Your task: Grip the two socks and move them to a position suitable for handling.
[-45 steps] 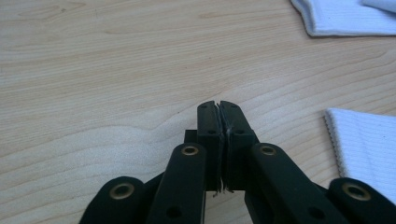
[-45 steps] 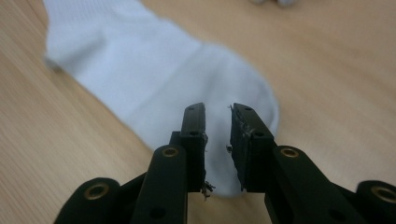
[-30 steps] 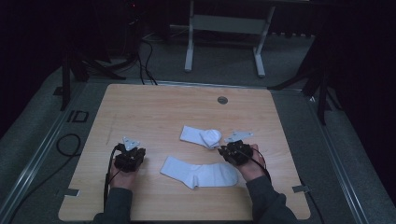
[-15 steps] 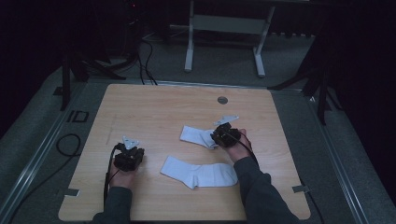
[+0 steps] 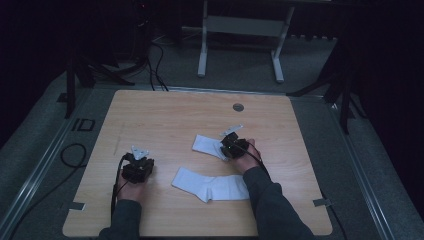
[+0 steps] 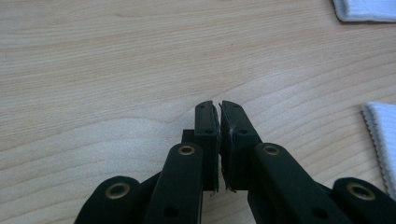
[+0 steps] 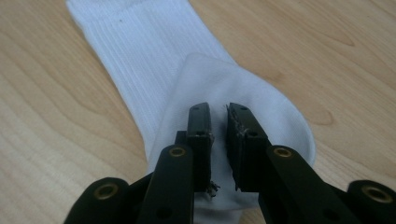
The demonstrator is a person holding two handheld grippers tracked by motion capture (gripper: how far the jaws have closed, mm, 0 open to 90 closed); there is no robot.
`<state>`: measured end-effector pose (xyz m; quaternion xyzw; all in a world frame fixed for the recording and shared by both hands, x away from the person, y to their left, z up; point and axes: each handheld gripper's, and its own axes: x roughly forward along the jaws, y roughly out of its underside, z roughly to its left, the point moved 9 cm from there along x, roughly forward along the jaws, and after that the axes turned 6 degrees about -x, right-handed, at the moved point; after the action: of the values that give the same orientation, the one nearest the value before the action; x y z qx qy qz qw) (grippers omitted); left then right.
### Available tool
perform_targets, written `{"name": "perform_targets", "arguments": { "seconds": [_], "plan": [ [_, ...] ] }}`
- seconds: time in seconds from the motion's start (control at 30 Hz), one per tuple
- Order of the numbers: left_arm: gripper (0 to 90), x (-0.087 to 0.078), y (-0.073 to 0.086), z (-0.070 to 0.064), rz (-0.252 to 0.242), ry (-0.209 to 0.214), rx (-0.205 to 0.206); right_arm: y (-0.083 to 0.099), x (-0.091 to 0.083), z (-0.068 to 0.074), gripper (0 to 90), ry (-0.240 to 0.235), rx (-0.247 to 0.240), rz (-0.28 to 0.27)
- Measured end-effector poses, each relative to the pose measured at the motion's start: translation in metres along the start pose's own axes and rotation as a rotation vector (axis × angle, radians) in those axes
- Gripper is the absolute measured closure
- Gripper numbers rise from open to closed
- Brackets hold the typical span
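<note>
Two white socks lie on the wooden table (image 5: 165,115). The farther sock (image 5: 205,144) is folded over on itself; its ribbed leg (image 7: 140,51) and folded-over foot (image 7: 261,102) show in the right gripper view. My right gripper (image 5: 226,146) (image 7: 218,109) hangs just over that fold, its jaws a narrow gap apart with nothing pinched between them. The nearer sock (image 5: 210,184) lies flat and stretched out. My left gripper (image 5: 138,165) (image 6: 219,105) rests to its left over bare wood, jaws shut and empty. Sock edges (image 6: 383,135) show at the right of its view.
A round grey grommet (image 5: 238,107) sits near the table's far edge. A cable (image 5: 75,155) loops on the floor to the left. A metal frame (image 5: 240,30) stands on the floor beyond the table.
My right gripper has moved forward and left, from beside the near sock's right end onto the folded far sock. The left gripper has stayed put.
</note>
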<state>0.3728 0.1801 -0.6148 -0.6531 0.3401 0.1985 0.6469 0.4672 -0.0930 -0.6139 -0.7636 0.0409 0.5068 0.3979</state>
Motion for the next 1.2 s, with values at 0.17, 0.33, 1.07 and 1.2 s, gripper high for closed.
{"name": "perform_targets", "arguments": {
  "seconds": [0.17,0.33,1.07,1.2],
  "plan": [
    [85.6,0.001,0.001,0.000,0.011,-0.002,0.005,0.004,-0.003,0.005,81.1,-0.012,-0.045,0.004],
    [85.6,0.002,0.002,0.000,0.017,-0.005,0.006,0.007,-0.005,0.009,83.1,-0.020,-0.071,0.005],
    [85.5,0.004,0.003,0.001,0.031,-0.006,0.011,0.018,-0.018,0.035,83.3,-0.076,-0.137,0.006],
    [84.7,0.004,0.004,0.000,0.033,-0.004,0.010,0.019,-0.019,0.037,83.3,-0.085,-0.146,0.009]
  ]
}}
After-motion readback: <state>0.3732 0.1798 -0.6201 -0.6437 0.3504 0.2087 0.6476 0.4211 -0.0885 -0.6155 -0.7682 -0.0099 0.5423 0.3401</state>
